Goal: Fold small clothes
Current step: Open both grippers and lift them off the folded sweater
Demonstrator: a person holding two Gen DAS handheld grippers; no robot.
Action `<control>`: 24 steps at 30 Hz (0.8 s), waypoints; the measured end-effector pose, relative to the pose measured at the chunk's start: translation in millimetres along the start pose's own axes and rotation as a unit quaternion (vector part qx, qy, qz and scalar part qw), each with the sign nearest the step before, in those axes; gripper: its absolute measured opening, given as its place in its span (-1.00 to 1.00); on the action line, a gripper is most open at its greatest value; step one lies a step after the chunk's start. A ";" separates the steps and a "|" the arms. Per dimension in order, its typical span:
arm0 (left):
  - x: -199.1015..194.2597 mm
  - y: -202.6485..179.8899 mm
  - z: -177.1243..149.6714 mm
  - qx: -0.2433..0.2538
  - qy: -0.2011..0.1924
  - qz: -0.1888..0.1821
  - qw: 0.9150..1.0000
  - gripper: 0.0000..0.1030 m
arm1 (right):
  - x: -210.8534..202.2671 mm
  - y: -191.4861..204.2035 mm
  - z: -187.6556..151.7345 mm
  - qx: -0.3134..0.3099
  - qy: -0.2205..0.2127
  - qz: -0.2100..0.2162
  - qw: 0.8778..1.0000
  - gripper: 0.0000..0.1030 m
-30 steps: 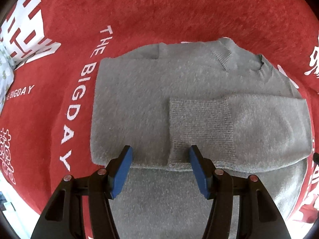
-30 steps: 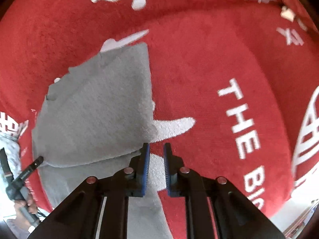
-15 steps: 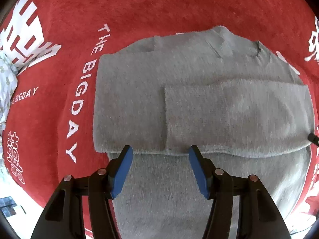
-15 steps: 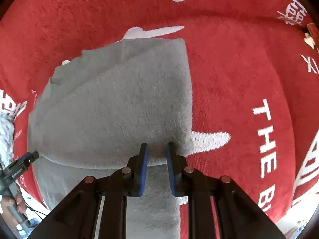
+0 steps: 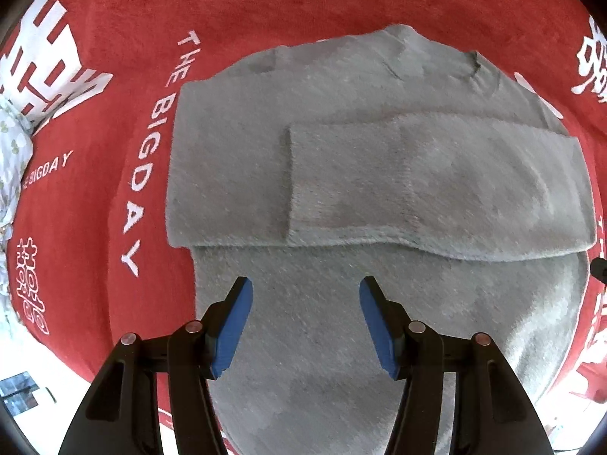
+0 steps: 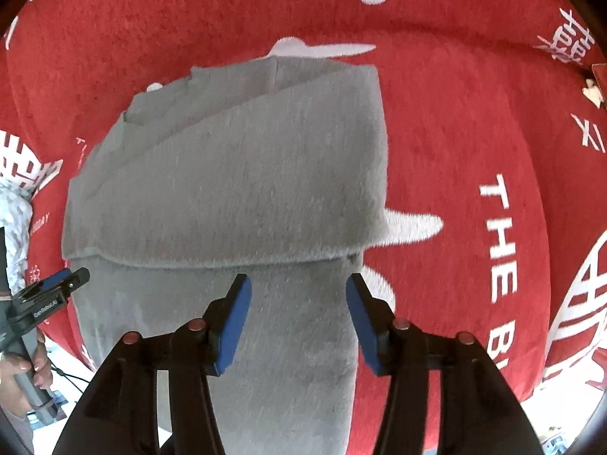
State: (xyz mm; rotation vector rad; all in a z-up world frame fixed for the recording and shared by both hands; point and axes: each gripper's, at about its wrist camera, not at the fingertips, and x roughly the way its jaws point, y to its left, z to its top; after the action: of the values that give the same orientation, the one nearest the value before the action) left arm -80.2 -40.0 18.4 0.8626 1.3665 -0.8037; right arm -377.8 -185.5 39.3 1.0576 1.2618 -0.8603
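Note:
A grey knit sweater lies flat on a red cloth with both sleeves folded across its chest; the ribbed cuff of the top sleeve lies in the middle. It also shows in the right wrist view. My left gripper is open and empty above the sweater's lower body, just short of the sleeve edge. My right gripper is open and empty above the lower body near the sweater's right side. The left gripper's tip shows at the left edge of the right wrist view.
The red cloth with white lettering covers the surface under the sweater. A pale floral fabric lies at the far left. The cloth's near edge runs close below the grippers.
My right gripper has opened and moved left over the sweater, letting the folded sleeve lie flat. My left gripper has drawn back from the sleeve edge, still open.

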 end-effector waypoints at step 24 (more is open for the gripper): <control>-27.2 -49.0 -30.2 0.002 -0.020 0.010 1.000 0.98 | -15.4 7.9 -10.8 -0.061 0.005 -0.004 0.998 0.80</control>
State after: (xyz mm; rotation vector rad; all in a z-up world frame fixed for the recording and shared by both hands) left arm -139.0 -37.0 42.8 0.8576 1.3197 -0.8041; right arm -375.8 -173.6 55.7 0.9607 1.3116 -0.7745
